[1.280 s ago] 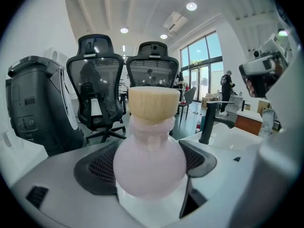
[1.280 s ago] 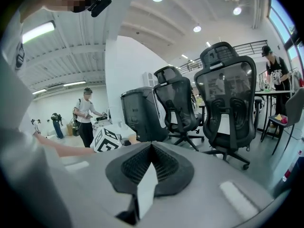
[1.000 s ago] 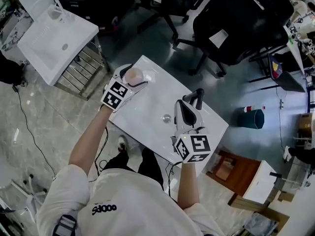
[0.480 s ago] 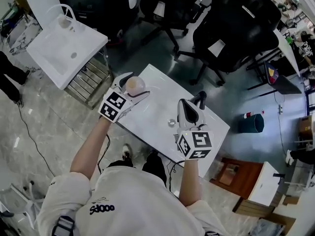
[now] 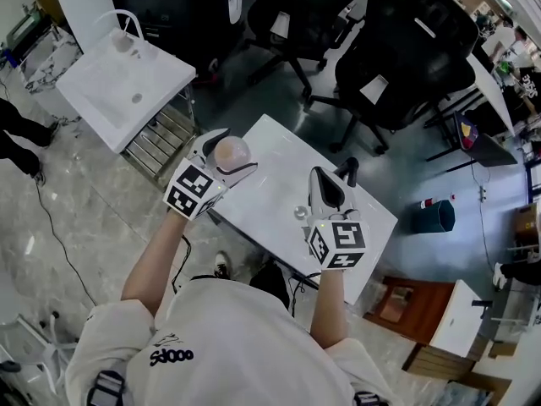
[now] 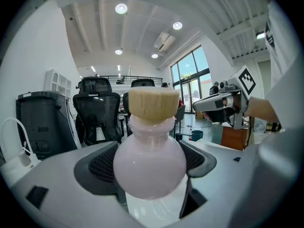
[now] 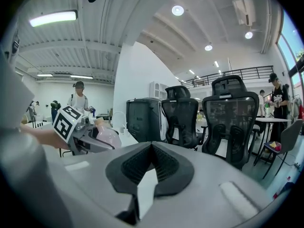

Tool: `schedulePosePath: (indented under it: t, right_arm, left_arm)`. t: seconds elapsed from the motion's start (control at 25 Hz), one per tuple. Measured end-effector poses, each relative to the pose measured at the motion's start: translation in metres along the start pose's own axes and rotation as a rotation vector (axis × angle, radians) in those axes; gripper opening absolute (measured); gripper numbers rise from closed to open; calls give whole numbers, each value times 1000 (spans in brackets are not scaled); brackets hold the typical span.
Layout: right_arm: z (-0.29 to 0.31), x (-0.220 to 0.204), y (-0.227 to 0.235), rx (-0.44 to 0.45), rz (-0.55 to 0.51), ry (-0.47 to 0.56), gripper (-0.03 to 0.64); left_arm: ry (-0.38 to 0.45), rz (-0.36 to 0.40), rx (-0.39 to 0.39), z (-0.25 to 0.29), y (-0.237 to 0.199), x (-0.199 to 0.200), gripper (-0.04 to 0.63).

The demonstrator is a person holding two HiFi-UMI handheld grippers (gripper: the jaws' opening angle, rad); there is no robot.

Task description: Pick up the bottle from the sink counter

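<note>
Left gripper view: my left gripper (image 6: 148,161) clamps the pink bottle (image 6: 151,167) round its bulbous belly, cork cap upright. To lift it cleanly I'd hold the squeeze steady and the bottle vertical, since that smooth body looks slippery. Head view places it over the white counter's (image 5: 279,167) left corner. My right gripper (image 5: 323,184), jaws together and empty, hovers well apart.

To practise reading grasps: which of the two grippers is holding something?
The left gripper, shut on the round pale pink bottle with a tan cap; the right gripper is shut and empty.
</note>
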State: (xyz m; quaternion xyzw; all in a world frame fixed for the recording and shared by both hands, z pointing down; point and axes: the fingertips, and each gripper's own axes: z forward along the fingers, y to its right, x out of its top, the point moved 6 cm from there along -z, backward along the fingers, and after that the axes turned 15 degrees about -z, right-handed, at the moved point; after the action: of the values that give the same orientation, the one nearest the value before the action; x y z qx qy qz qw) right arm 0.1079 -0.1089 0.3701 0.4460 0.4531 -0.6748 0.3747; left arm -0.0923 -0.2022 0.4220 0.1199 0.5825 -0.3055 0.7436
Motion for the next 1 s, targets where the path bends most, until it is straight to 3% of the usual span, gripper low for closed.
schedulePosePath:
  t: [0.36,1.0]
  right_arm:
    - [-9,12,-4,-8,-60,12,11]
    - [-16,24,-13,-17,-123,12,11]
  left_arm:
    - [54,10,4,-28,10,18,394]
    - [78,-1,2,-53,16,31,394]
